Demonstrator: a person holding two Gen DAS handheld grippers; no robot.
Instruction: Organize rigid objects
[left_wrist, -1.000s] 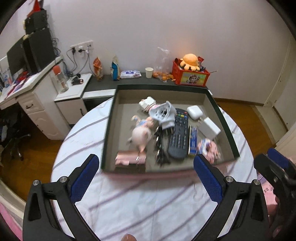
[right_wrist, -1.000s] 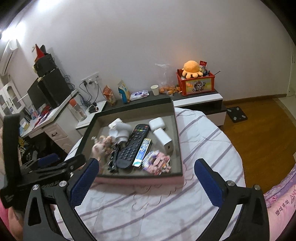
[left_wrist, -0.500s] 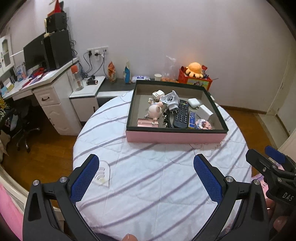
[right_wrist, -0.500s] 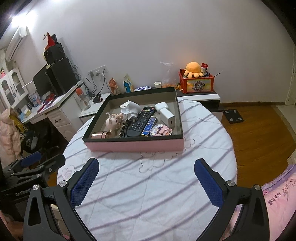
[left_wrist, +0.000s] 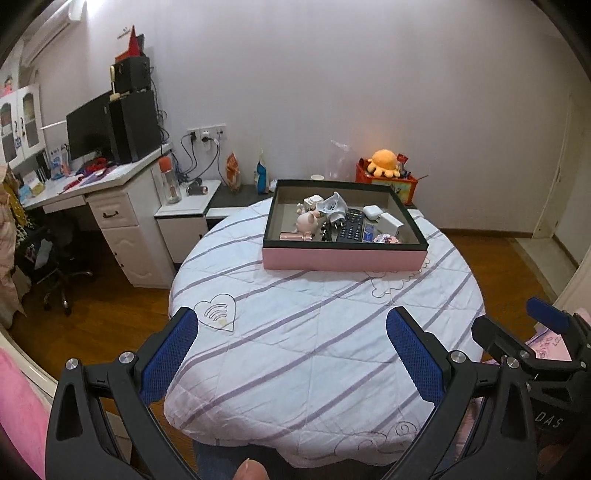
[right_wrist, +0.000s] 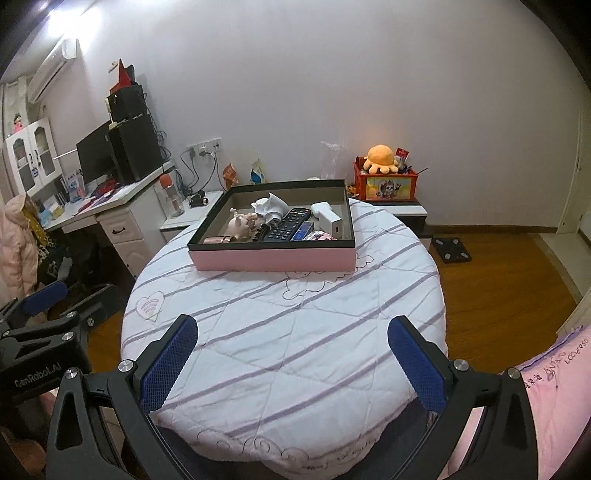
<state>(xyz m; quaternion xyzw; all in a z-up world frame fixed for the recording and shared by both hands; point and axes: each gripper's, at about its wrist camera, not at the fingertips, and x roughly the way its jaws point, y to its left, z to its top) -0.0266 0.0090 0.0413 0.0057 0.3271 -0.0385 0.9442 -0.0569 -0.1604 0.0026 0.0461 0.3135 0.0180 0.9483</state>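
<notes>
I hold my left gripper (left_wrist: 291, 345) and right gripper (right_wrist: 291, 349) spread wide and empty above the tablecloth (right_wrist: 295, 325), well short of the pink box (right_wrist: 273, 258).

Round table (left_wrist: 332, 350) bearing pink box (left_wrist: 343, 258)

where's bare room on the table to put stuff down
The quilted tablecloth is bare from the pink box forward to the near edge. Inside the box only the left strip beside the pig figurine is free; around the remote it is crowded.
</notes>
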